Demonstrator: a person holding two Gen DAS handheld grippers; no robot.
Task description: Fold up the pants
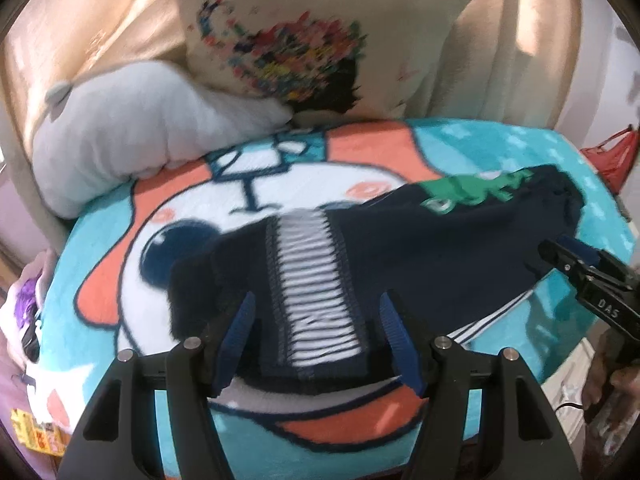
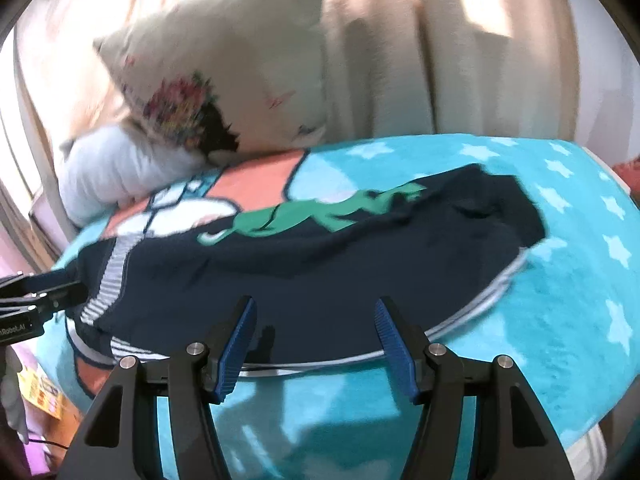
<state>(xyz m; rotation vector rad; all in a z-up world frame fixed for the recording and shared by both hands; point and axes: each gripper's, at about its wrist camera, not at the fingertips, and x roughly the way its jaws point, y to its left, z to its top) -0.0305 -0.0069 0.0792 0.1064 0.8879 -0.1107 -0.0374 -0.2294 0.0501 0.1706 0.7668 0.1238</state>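
Observation:
Dark navy pants (image 1: 440, 240) with a green dinosaur print (image 1: 472, 190) and a striped waistband (image 1: 316, 292) lie flat on a cartoon blanket (image 1: 280, 184). My left gripper (image 1: 316, 320) is open, its blue pads either side of the waistband end, just above it. My right gripper (image 2: 314, 320) is open over the near edge of the pants (image 2: 320, 264), by the white side stripes (image 2: 472, 304). Each gripper shows in the other view: the right one (image 1: 560, 254) at the far right, the left one (image 2: 52, 284) at the far left beside the waistband (image 2: 108, 284).
A printed cream cushion (image 1: 304, 32) and a white pillow (image 1: 132, 136) lean at the back against beige curtains (image 2: 440, 48). The turquoise blanket (image 2: 560, 320) with stars covers a rounded surface that drops off at the front and right. A red item (image 1: 612, 156) lies beyond the right edge.

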